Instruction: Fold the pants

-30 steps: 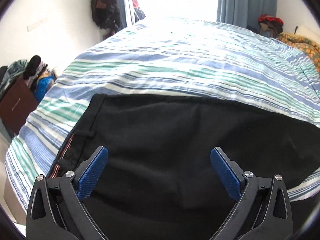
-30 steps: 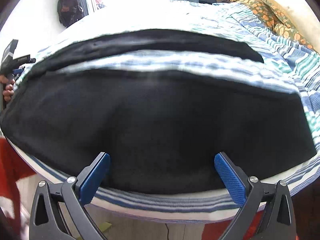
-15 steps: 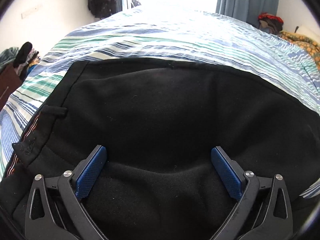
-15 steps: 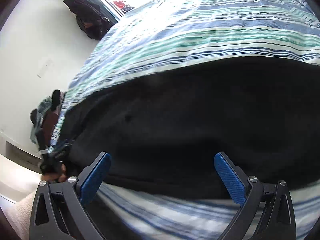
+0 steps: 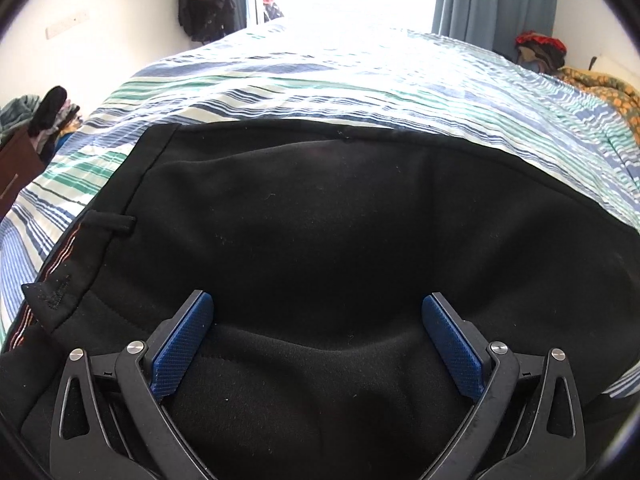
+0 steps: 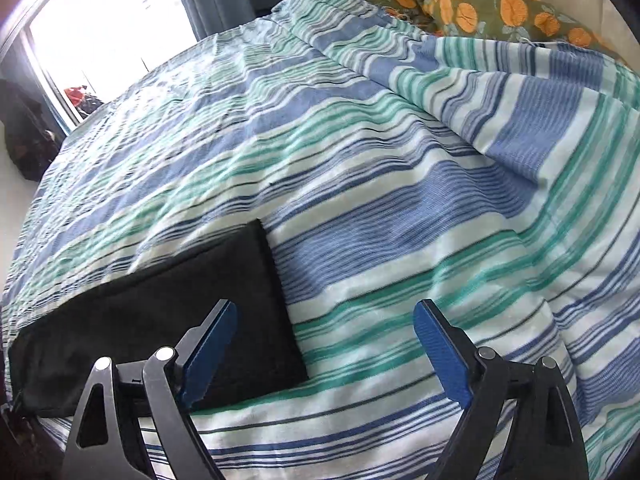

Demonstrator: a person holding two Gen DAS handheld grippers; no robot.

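Note:
Black pants (image 5: 340,240) lie flat across the striped bed. In the left wrist view the waistband with a belt loop (image 5: 114,222) is at the left. My left gripper (image 5: 317,300) hovers low over the seat of the pants, jaws wide open with only flat cloth under them. In the right wrist view the pants' leg end (image 6: 160,312) shows, its hem edge (image 6: 280,300) running down between the fingers. My right gripper (image 6: 324,306) is open and its jaws are closing; its left pad (image 6: 208,344) is over the black cloth and its right pad (image 6: 440,352) over the bedcover, neither pressing.
The blue, green and white striped bedcover (image 6: 360,160) spreads wide beyond the pants. An orange-flowered quilt (image 6: 460,4) lies at the head end. Blue curtains (image 5: 492,0) and a bright window are behind the bed. Bags hang on the wall (image 5: 204,0); a brown cabinet with clothes (image 5: 20,160) stands left.
My left gripper sank closer to the pants near the waistband, then stayed. My right gripper swept along the pants to the leg end, rolling, and its jaws narrowed a little.

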